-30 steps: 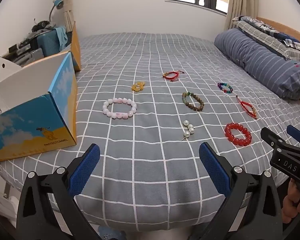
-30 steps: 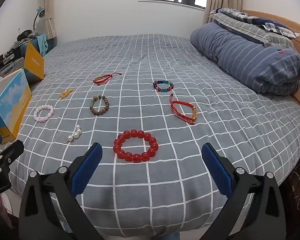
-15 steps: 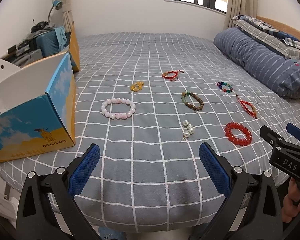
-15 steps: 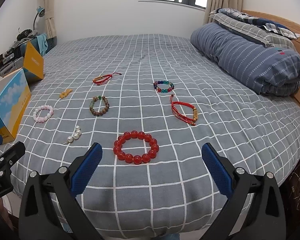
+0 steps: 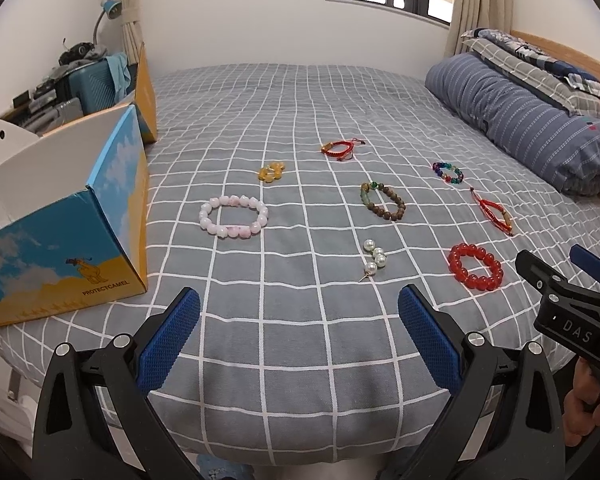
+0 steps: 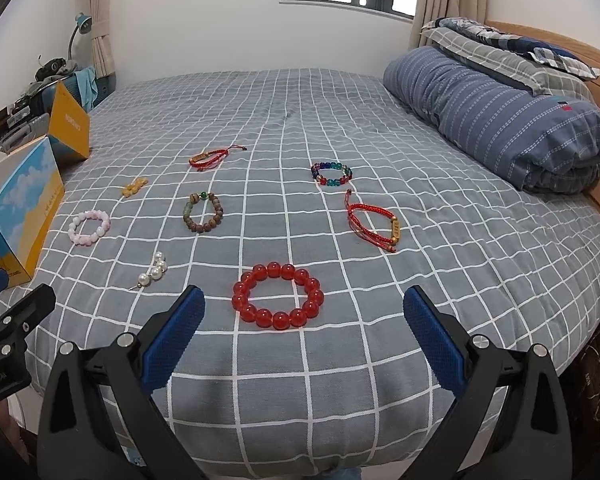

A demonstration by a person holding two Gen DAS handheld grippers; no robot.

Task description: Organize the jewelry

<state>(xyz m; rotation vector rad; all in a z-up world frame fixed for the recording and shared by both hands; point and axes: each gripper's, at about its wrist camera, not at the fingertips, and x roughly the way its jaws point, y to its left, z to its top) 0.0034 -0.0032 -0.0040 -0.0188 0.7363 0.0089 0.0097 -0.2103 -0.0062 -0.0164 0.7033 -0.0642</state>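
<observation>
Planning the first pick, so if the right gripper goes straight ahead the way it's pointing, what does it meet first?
Most likely the red bead bracelet, lying flat on the bedspread just ahead of the open right gripper, slightly left of centre; depth is hard to judge.

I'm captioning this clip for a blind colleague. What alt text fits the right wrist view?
The open right gripper hovers at the edge of a grey checked bed, a red bead bracelet just ahead. Seven more jewelry pieces lie scattered beyond, a blue and yellow box at far left.
</observation>
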